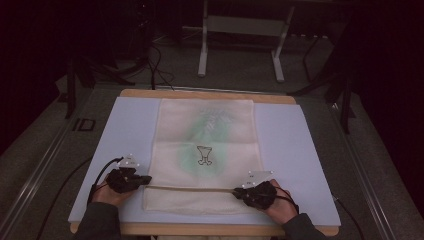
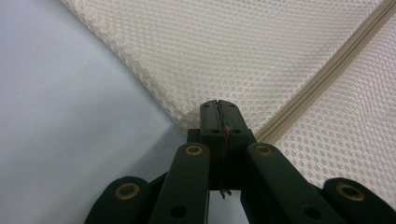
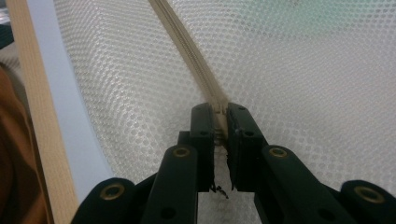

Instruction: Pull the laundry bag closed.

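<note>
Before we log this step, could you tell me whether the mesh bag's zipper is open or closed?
Closed: the zipper runs as one unbroken beige line across the mesh bag, with no gap along it.

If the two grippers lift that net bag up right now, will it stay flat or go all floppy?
Probably floppy. The mesh bag is thin, see-through netting lying limp on the mat, so it would likely sag between the left gripper and right gripper. It looks light. The zipper they pinch seems the firmest part.
</note>
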`<state>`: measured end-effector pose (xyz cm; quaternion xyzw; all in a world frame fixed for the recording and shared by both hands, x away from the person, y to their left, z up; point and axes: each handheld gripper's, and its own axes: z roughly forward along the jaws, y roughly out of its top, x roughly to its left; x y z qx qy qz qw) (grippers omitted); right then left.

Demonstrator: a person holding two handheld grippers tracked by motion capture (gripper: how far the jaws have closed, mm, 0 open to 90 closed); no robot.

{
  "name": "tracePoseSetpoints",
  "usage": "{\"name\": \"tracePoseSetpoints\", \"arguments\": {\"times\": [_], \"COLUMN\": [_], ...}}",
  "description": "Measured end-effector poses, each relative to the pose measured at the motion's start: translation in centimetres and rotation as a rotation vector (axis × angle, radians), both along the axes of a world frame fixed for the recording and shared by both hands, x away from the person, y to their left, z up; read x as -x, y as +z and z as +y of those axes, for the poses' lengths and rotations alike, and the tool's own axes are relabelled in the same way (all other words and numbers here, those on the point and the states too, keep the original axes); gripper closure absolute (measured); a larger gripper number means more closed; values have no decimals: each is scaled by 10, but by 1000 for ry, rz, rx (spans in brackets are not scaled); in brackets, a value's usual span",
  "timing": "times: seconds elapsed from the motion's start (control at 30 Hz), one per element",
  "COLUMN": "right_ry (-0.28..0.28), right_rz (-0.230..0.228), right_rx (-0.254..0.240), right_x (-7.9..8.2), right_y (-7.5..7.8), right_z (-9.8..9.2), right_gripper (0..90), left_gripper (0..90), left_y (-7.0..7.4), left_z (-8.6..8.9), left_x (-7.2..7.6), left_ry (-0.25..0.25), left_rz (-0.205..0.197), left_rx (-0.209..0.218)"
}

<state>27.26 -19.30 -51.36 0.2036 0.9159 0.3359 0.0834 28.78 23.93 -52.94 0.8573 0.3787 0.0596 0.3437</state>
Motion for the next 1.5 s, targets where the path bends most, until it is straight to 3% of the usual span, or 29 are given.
{"name": "tracePoseSetpoints", "arguments": {"times": [1.0,1.5], "right_ry": [-22,-51], "right_rz": [4,10], "right_rx": [4,-8], "right_x": [0,1], "right_y": [0,1], "right_z": [-11,-26], "right_gripper": [822,822], "left_gripper": [897,897], "left_y": [0,0], "left_z": [0,0], "left_x": [0,0], "left_ry": [3,2], "left_rz": [-1,-1], "left_rx": [3,2]}}
